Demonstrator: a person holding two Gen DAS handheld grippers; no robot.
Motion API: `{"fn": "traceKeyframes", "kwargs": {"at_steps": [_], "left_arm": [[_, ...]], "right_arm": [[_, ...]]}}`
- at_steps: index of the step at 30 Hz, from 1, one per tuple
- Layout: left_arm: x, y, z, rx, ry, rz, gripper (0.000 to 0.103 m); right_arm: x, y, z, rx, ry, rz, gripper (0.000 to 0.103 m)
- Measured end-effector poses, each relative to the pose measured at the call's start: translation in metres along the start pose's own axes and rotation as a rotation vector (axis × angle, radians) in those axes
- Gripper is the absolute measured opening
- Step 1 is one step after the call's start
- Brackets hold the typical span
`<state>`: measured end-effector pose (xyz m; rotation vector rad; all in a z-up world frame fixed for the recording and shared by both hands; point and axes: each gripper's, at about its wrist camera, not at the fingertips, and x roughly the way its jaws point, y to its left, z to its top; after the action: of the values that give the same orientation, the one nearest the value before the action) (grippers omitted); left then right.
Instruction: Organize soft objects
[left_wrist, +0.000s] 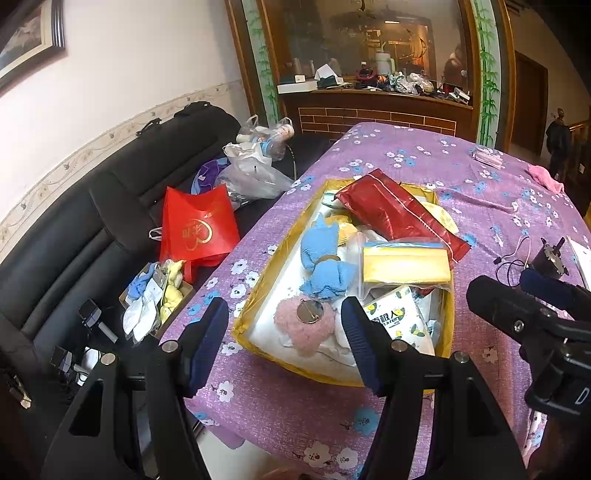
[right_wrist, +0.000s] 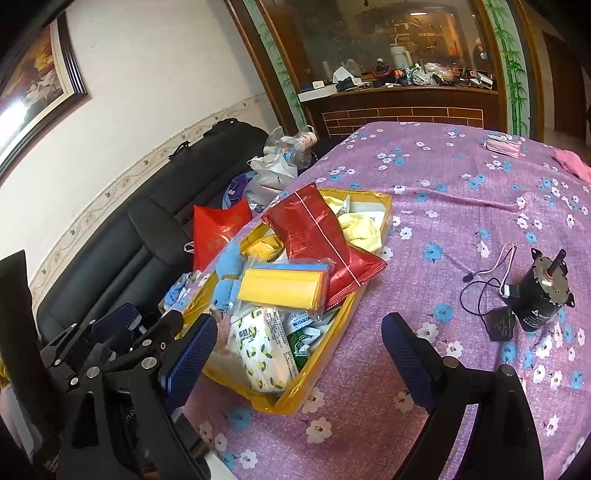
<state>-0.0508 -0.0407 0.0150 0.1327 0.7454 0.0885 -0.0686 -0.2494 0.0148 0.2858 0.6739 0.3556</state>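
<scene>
A yellow tray (left_wrist: 255, 299) on the purple flowered tablecloth holds soft things: a blue towel toy (left_wrist: 321, 258), a pink fuzzy piece (left_wrist: 299, 326) with a round metal disc, a red foil bag (left_wrist: 399, 214), a yellow sponge pack (left_wrist: 406, 264) and a tissue pack (left_wrist: 402, 317). My left gripper (left_wrist: 284, 339) is open and empty, just above the tray's near end. My right gripper (right_wrist: 299, 347) is open and empty, over the tray's near right corner (right_wrist: 291, 402). The tissue pack (right_wrist: 262, 350), sponge pack (right_wrist: 284, 288) and red bag (right_wrist: 317, 236) show there too.
A black motor (right_wrist: 539, 291) with wires lies on the cloth at the right. A pink cloth (right_wrist: 572, 162) and a small pink packet (right_wrist: 502, 144) lie at the far end. A black sofa (left_wrist: 74, 236) on the left holds a red bag (left_wrist: 199, 225), plastic bags and a box of socks (left_wrist: 155, 299).
</scene>
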Motion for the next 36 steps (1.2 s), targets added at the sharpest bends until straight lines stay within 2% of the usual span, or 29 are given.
{"fn": "traceKeyframes", "kwargs": {"at_steps": [36], "left_arm": [[0.0075,0.0049,-0.0023,0.009,0.012,-0.001,0.063]], "right_arm": [[0.0047,0.0070,-0.0027,0.042,0.002,-0.006,0.092]]}}
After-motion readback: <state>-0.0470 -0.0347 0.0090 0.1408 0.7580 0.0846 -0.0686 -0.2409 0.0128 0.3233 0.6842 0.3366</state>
